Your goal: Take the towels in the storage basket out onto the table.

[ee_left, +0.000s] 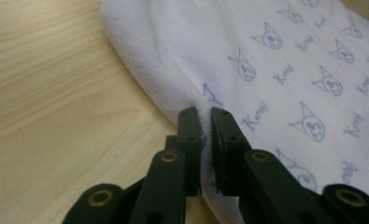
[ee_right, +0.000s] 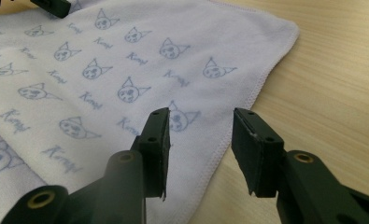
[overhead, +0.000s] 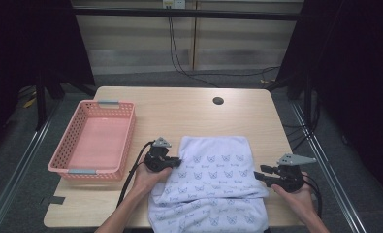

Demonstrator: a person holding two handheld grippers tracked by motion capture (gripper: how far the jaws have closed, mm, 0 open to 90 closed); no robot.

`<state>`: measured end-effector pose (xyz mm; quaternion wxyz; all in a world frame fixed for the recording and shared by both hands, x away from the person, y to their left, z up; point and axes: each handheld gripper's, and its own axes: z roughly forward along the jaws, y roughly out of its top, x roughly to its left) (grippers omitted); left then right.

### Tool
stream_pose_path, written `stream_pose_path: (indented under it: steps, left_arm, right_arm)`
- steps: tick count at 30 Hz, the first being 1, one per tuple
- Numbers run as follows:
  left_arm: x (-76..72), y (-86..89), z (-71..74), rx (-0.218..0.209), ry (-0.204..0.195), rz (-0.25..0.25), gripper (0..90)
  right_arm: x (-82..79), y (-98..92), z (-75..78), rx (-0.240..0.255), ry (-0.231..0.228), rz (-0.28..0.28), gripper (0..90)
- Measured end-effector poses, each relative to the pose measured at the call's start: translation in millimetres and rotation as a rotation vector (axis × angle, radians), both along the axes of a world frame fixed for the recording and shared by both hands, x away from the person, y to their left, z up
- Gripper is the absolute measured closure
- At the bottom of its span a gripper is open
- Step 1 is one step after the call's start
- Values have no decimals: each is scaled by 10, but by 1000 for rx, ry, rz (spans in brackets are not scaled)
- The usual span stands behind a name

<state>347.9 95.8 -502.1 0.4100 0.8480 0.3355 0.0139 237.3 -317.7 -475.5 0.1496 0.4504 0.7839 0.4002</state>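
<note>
Presently the left hand-held gripper (ee_left: 206, 116) is seen clamped on the left edge of the towel (overhead: 213, 179), a ridge of white terry pinched between jaws drawn nearly together. The right hand-held gripper (ee_right: 201, 135) is held with its jaws apart, straddling the towel's stitched right hem; cloth lies between them, but no pad is pressed on it yet. The towel, white with a pale blue cat-face print, is spread on the near half of the desk (overhead: 179, 109), partly folded, its lower part hanging over the front edge. A pink basket (overhead: 77, 170) stands well apart at the left, with nothing in it. Judged from this, a two-sided lift or fold is being set up. Risk is noted on the right: if the jaws are closed too far out, only the hem may be caught, or nothing, and the cloth could be dragged askew by the left pull alone. The left pinch looks shallow and may slip from the plush pile. The overhanging part could drag the towel off the desk once lifted.
</note>
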Motion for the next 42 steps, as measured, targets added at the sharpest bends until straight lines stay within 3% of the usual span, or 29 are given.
stream_pose_path:
  steps: [5,7,8,11,12,14,17,20,23,26,28,30,32,33,35,39,41,42]
  left_arm:
    - [-68,16,253,-76,-69,-3,848]
    - [-152,-66,375,-80,-138,-18,848]
    - [-198,-119,422,-109,-144,-43,848]
    - [-368,-372,490,-100,-183,-150,847]
    - [-424,-465,481,-106,-176,-195,847]
    - [-541,-645,444,-80,-174,-267,843]
    - [-647,-837,332,-52,-128,-360,812]
    - [-686,-892,240,-28,-69,-409,682]
    - [-666,-776,276,-82,-33,-381,567]
    - [-556,-503,359,-166,-21,-296,595]
    - [-436,-310,349,-192,-10,-216,653]
    - [-310,-194,286,-171,22,-145,687]
    - [-264,-185,207,-143,56,-133,675]
    - [-280,-211,188,-136,70,-151,643]
    - [-346,-292,183,-113,48,-187,584]
    - [-474,-454,130,-59,49,-306,566]
    - [-543,-517,113,22,4,-317,571]
    - [-570,-541,98,39,-7,-325,581]
  right_arm:
    - [-17,-33,12,8,-7,-7,582]
    - [-8,-41,16,12,-9,-10,582]
    - [-3,-46,18,13,-9,-11,582]
    - [2,-52,25,21,-12,-15,582]
    - [0,-53,25,21,-12,-15,582]
    - [-9,-51,21,19,-13,-7,582]
    - [-25,-46,21,19,-11,3,581]
    - [-24,-50,20,21,-12,4,579]
    - [-12,-34,15,22,-9,10,578]
    - [27,-2,-6,9,-7,24,574]
    - [41,16,-20,1,0,32,566]
    - [59,36,-26,0,3,29,565]
    - [107,51,-24,-3,-5,32,565]
    - [134,66,-23,-1,-4,29,564]
    - [192,97,-31,-3,-3,33,564]
    - [288,188,-82,-18,10,57,560]
    - [318,230,-116,-39,10,75,554]
    - [331,246,-133,-45,15,77,550]
